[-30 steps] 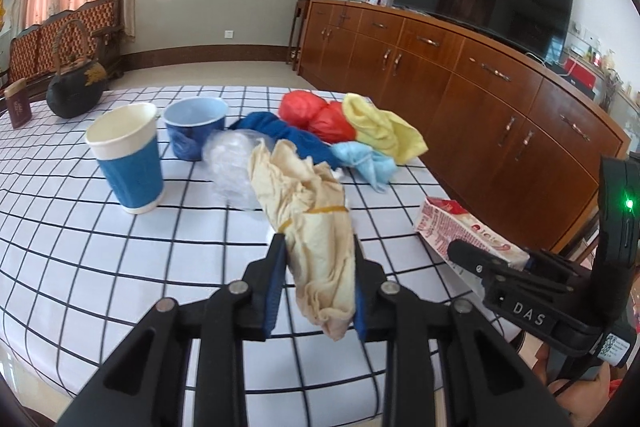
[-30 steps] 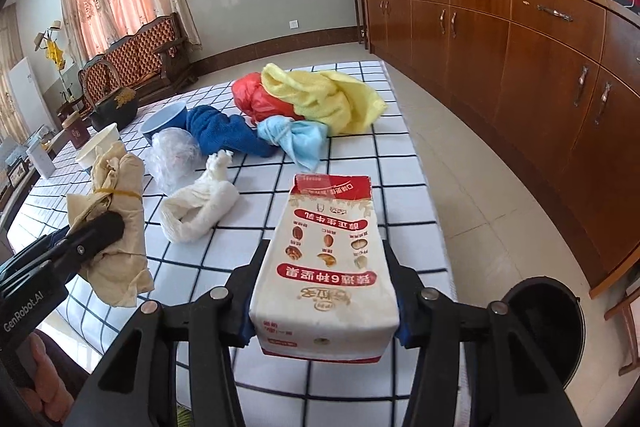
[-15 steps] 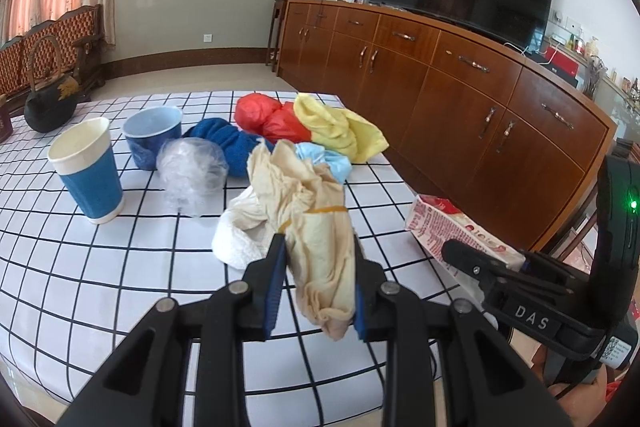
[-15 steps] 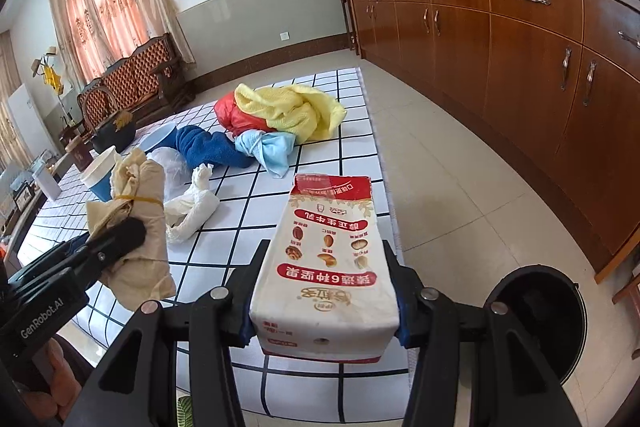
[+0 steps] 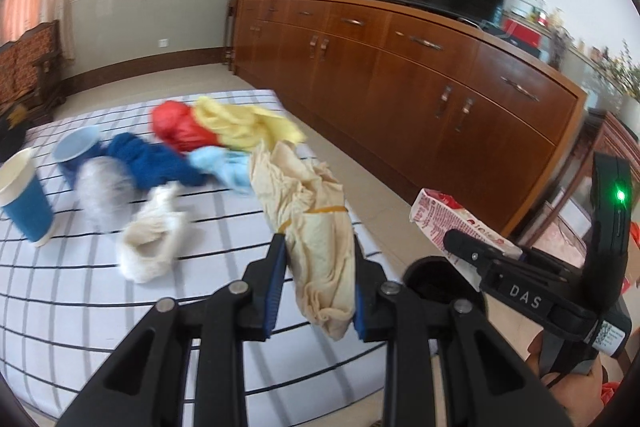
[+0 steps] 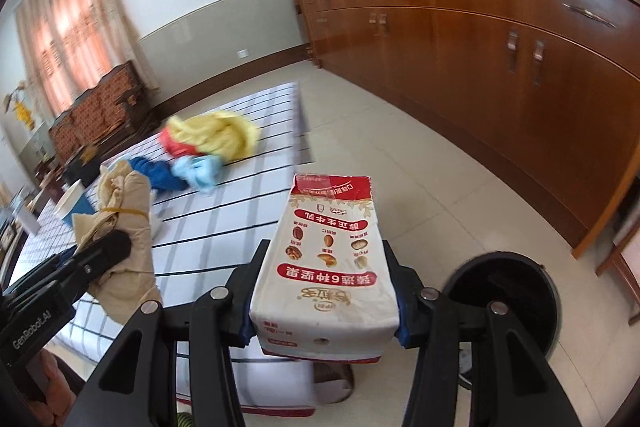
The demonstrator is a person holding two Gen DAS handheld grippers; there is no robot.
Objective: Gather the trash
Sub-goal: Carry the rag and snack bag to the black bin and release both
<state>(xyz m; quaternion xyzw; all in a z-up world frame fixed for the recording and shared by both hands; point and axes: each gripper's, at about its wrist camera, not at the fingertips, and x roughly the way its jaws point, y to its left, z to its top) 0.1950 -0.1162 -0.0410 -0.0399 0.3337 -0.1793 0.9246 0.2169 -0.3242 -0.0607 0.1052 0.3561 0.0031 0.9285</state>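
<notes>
My left gripper (image 5: 316, 281) is clamped tight on a crumpled beige cloth bundle (image 5: 312, 223) tied with a yellow rubber band, the bundle standing up between the blue pads and hanging a little below them. My right gripper (image 6: 324, 291) is partly open around a white and red milk carton (image 6: 330, 259), its pads pressed against both sides of the box, which lies lengthwise along the fingers. Ahead and to the left of my left gripper, on the checked bench (image 5: 80, 307), lie a crumpled white bag (image 5: 150, 243), a clear plastic wad (image 5: 102, 193), a blue paper cup (image 5: 24, 201), and further off a heap of blue, red, yellow and pale blue cloths (image 5: 216, 143). Just to the right of and below my right gripper stands a black round trash bin (image 6: 508, 299) on the tiled floor, beyond the bench edge and in front of a long wooden cabinet (image 6: 500, 75).
</notes>
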